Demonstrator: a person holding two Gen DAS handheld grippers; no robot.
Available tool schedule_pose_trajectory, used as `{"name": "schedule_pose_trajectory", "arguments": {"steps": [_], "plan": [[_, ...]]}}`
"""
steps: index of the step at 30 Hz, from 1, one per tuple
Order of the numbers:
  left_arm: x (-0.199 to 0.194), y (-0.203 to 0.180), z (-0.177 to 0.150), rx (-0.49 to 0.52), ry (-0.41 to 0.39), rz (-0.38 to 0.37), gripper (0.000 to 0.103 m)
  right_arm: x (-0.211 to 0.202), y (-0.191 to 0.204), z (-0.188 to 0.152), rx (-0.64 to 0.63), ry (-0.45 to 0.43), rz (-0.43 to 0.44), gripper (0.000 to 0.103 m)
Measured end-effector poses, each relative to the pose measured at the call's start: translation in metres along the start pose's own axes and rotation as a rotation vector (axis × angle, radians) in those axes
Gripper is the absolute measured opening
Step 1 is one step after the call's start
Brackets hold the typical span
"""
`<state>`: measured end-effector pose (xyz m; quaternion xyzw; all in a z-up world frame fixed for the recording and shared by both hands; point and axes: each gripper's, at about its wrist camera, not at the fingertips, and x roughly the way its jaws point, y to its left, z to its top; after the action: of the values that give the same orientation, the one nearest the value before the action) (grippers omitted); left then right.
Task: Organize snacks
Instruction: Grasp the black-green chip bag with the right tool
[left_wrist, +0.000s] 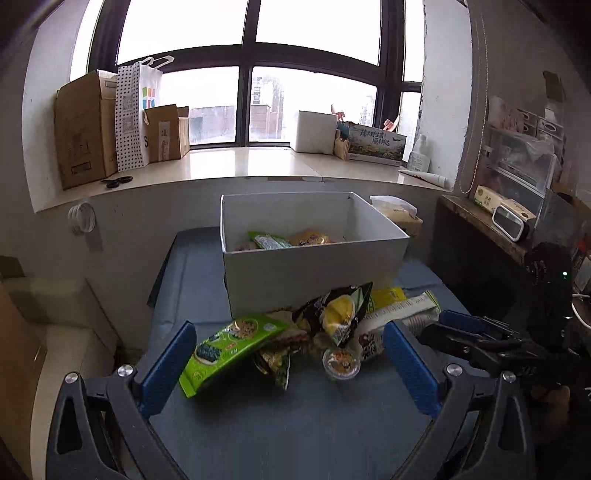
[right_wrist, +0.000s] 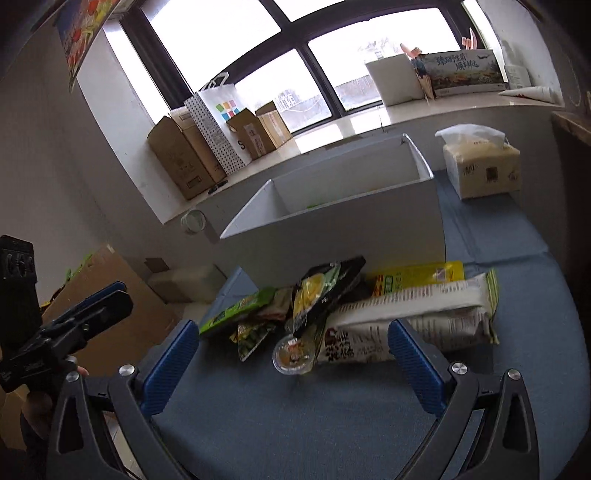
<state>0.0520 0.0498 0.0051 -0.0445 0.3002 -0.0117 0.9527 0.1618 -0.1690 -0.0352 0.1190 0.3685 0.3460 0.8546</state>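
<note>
Both grippers' blue fingers (left_wrist: 168, 363) (right_wrist: 413, 363) spread wide, empty, before the snack pile (left_wrist: 332, 325) by the white box (left_wrist: 314, 273).

- A large dark-framed window (left_wrist: 251, 70) is seen, flooded by pale daylight.
- The stone sill (left_wrist: 236, 162) is lined with cardboard boxes (left_wrist: 85, 129) (a dotted paper bag (left_wrist: 129, 118) among them).
- White walls (left_wrist: 44, 85) are seen beside it.

Snack heap (left_wrist: 325, 332) before white box (left_wrist: 314, 273) (part-filled)
</note>
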Motion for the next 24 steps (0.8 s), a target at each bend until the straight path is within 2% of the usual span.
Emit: {"name": "schedule_pose_trajectory", "arguments": {"steps": [3,8,12,16,19,22,24], "plan": [[-0.007,0.004,-0.021,-0.018,0.027,-0.006,0.103,0.019,0.006,-0.005,-0.037,0.041,0.002,0.103],[-0.008,0.011,-0.04,-0.045,0.059,0.007,0.103,0.062,0.01,0.015,-0.082,0.08,-0.065,0.103],[-0.008,0.014,-0.044,-0.049,0.053,0.016,0.103,0.104,0.001,0.031,-0.073,0.16,-0.109,0.103],[-0.006,0.016,-0.042,-0.044,0.055,0.04,0.103,0.137,0.003,0.036,-0.132,0.206,-0.167,0.103],[-0.007,0.018,-0.043,-0.052,0.055,0.032,0.103,0.154,0.002,0.037,-0.117,0.254,-0.174,0.103],[-0.005,0.02,-0.045,-0.052,0.064,0.044,0.103,0.161,-0.001,0.035,-0.112,0.261,-0.183,0.102],[-0.003,0.023,-0.046,-0.065,0.07,0.037,0.103,0.167,0.0,0.031,-0.153,0.274,-0.241,0.075]]}}
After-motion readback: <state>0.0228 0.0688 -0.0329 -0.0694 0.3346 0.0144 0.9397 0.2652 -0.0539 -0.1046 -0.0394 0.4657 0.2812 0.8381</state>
